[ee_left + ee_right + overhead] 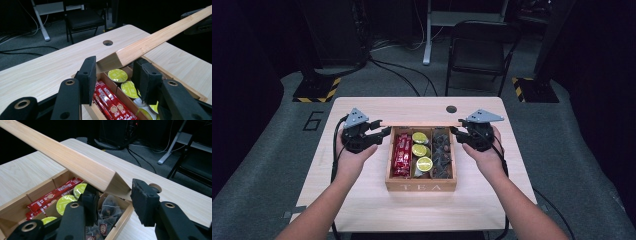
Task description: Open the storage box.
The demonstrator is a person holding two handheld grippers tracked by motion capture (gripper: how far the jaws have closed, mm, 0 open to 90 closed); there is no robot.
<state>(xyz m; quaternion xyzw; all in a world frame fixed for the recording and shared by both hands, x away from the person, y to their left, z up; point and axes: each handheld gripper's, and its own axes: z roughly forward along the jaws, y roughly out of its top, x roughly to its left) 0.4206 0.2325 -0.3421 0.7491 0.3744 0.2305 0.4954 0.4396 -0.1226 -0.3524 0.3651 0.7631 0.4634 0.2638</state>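
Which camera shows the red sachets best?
The left gripper view: the red sachets lie close up with their print readable. The high view shows them small in the box's left compartment; the right gripper view shows them partly behind a divider.

Dim room, lit mainly over the pale wooden tabletop (362, 200), round cable hole (451, 109) near its far edge. Grey carpeted floor (257, 165) all round, marked with a dark "6" (313, 120). Black folding chair (479, 52) behind. White desk leg (428, 30) beside it. Black-and-yellow hazard-striped bases (318, 90) at both sides. Loose black cables (397, 70) trailing across the floor.
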